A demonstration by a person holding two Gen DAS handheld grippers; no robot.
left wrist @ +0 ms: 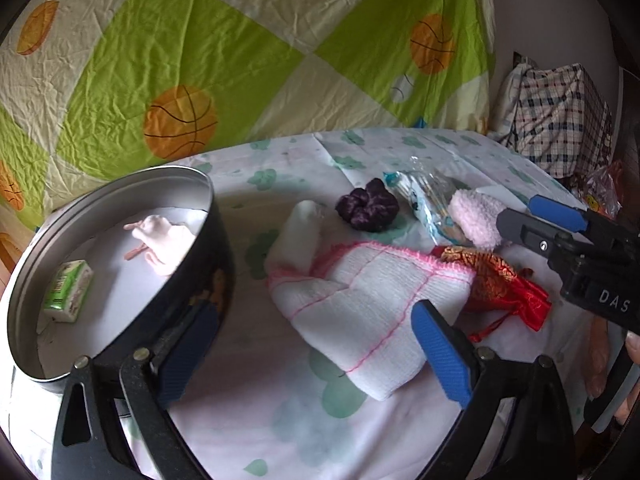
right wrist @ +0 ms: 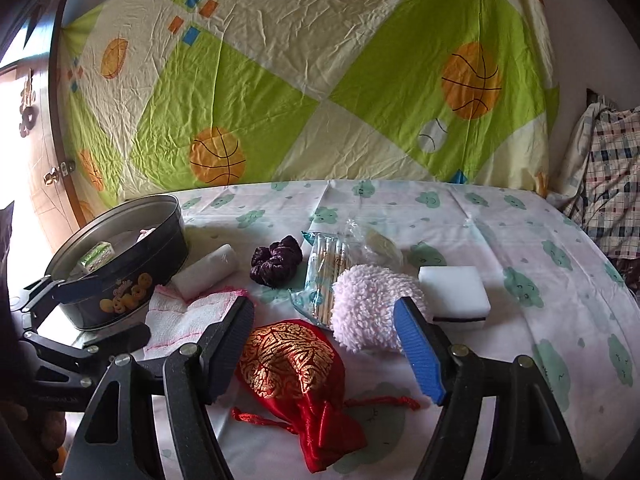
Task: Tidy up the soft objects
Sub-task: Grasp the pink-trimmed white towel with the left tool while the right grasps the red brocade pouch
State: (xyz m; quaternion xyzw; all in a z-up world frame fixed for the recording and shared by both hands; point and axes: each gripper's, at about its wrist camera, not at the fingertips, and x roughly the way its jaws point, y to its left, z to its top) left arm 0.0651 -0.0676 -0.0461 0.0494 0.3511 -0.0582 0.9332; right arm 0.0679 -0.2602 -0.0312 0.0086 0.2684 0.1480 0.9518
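My left gripper [left wrist: 316, 344] is open over a white cloth with pink stitching [left wrist: 368, 300], beside a round dark tin [left wrist: 120, 280]. The tin holds a green tissue pack [left wrist: 68, 292] and a pale soft item [left wrist: 168, 244]. My right gripper [right wrist: 324, 344] is open above a red and gold drawstring pouch [right wrist: 296, 376]; it shows in the left wrist view [left wrist: 520, 224] near a fluffy pink piece [left wrist: 476, 216]. A purple scrunchie [right wrist: 276, 260], a white roll [right wrist: 208, 272], the fluffy pink piece [right wrist: 368, 308] and a white sponge [right wrist: 456, 292] lie on the table.
A clear packet of sticks [right wrist: 332, 268] lies between the scrunchie and the pink piece. A basketball-print sheet [right wrist: 304, 80] hangs behind the table. A checked bag [right wrist: 612, 184] stands at the right. The floral tablecloth [right wrist: 520, 240] reaches the right edge.
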